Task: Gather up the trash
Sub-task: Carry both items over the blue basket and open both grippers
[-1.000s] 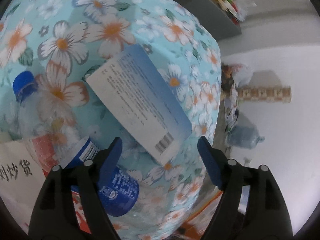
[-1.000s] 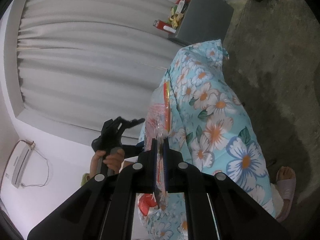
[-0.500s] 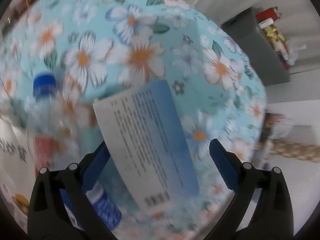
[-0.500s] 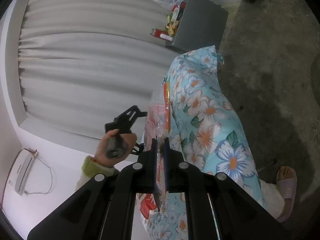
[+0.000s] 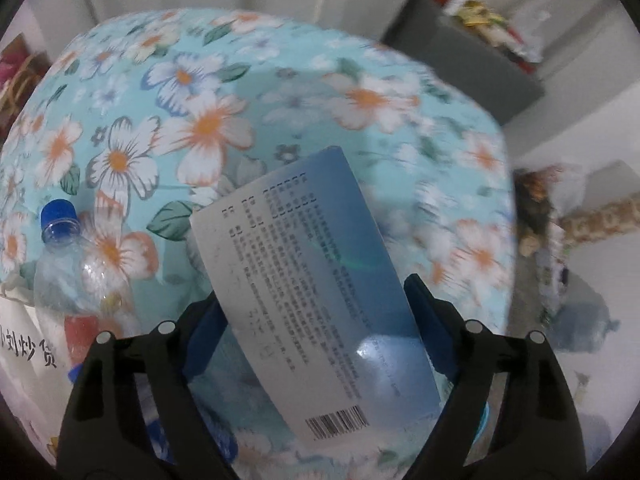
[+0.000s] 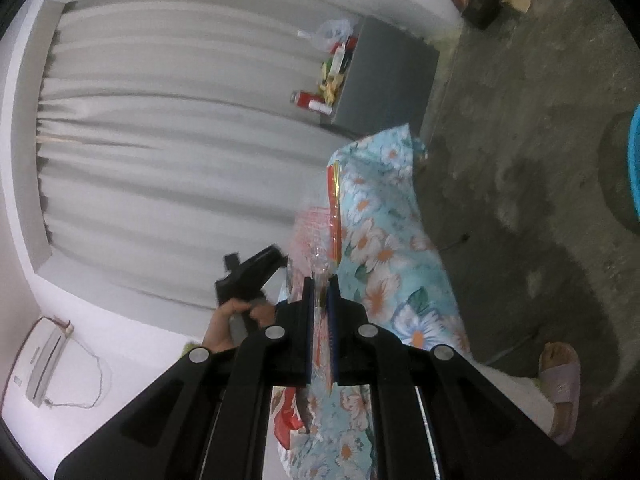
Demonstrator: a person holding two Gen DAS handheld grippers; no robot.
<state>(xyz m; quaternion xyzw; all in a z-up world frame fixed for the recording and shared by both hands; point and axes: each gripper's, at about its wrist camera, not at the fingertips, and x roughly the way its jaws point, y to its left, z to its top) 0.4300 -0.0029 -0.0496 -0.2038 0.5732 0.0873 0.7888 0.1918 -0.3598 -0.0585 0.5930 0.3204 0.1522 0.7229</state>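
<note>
Blue-and-white carton point(image 5: 316, 284) is lying on the floral table point(image 5: 248, 92), sitting between the wide-apart fingers of the left hand-held gripper point(image 5: 314, 312), whose jaws have just been closing; right hand-held gripper point(image 6: 320, 300) is clamping a crinkled plastic wrapper point(image 6: 320, 240) edge.

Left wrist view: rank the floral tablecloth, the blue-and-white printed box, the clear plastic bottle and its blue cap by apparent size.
1. Floral tablecloth
2. Blue-and-white printed box, nearest the camera, so enlarged
3. Clear plastic bottle, partly hidden
4. Blue cap
</note>
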